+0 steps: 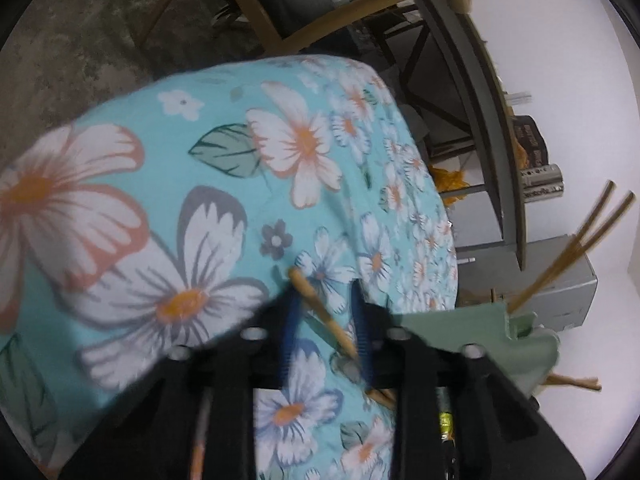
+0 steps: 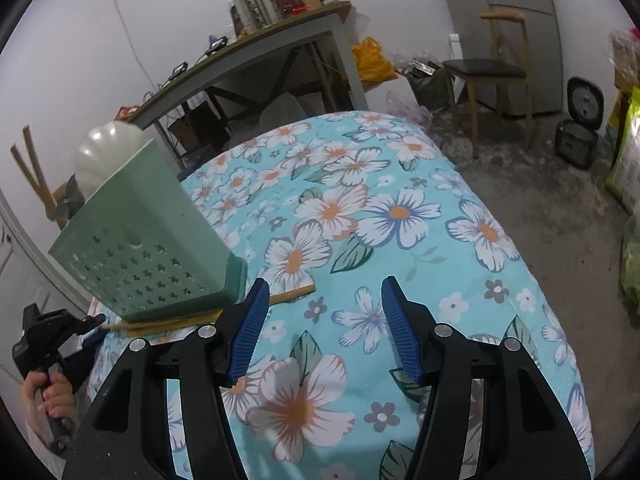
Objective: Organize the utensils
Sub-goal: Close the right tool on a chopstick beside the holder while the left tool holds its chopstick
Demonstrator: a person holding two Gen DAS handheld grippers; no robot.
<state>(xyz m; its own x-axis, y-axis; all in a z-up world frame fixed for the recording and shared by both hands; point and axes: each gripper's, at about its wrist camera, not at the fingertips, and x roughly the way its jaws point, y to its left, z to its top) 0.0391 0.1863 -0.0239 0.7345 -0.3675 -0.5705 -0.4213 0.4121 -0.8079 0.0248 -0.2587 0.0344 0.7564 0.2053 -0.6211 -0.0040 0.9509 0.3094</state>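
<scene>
Chopsticks of pale wood are the matter at hand, on a table under a turquoise floral tablecloth (image 2: 400, 208). Largest on it, a green perforated plastic utensil holder (image 2: 160, 248) stands at the left edge, two wooden chopsticks (image 1: 576, 248) rising from it (more lie flat by its base). The right gripper (image 2: 324, 320) hovers with jaws half apart, empty. The left gripper (image 1: 326, 322) has its blue pads nearly closed, one wooden chopstick (image 1: 320, 308) slanting between them; whether it is pinched cannot be told.
</scene>
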